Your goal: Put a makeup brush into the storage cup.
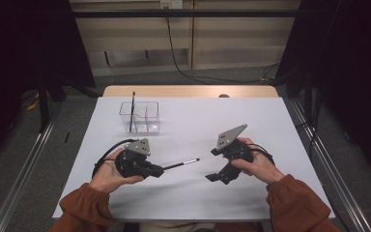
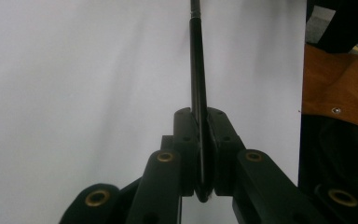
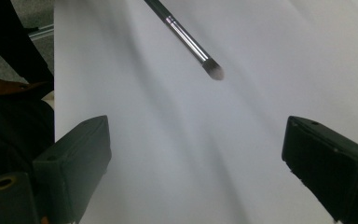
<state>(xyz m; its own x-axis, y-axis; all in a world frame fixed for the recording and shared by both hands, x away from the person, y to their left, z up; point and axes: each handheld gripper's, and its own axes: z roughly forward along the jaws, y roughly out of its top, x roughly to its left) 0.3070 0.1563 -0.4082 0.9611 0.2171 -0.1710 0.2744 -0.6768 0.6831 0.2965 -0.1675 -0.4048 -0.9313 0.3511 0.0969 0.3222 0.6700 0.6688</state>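
While the white tabletop (image 1: 193, 193) is seen from above, the left gripper (image 1: 158, 170) is held low over its near left part, and its jaws are closed tight on a slim black makeup brush (image 1: 179, 165). In the left gripper view the brush handle (image 2: 198, 93) is pinched flat between the two pads and runs straight out ahead of them. The brush is carried roughly level above the cloth, with its metal collar and bristle tip pointed toward the right gripper (image 1: 215, 177). That gripper is held at the near right, tilted down toward the tabletop, with its jaws spread wide and nothing between them. In the right gripper view the brush tip (image 3: 213, 70) is seen ahead of the open jaws, apart from both pads. A clear divided organizer (image 1: 140, 117) is set toward the far left of the tabletop, well apart from both grippers, and a second dark, thin stick (image 1: 132, 110), possibly another brush, is stood upright in its left compartment.
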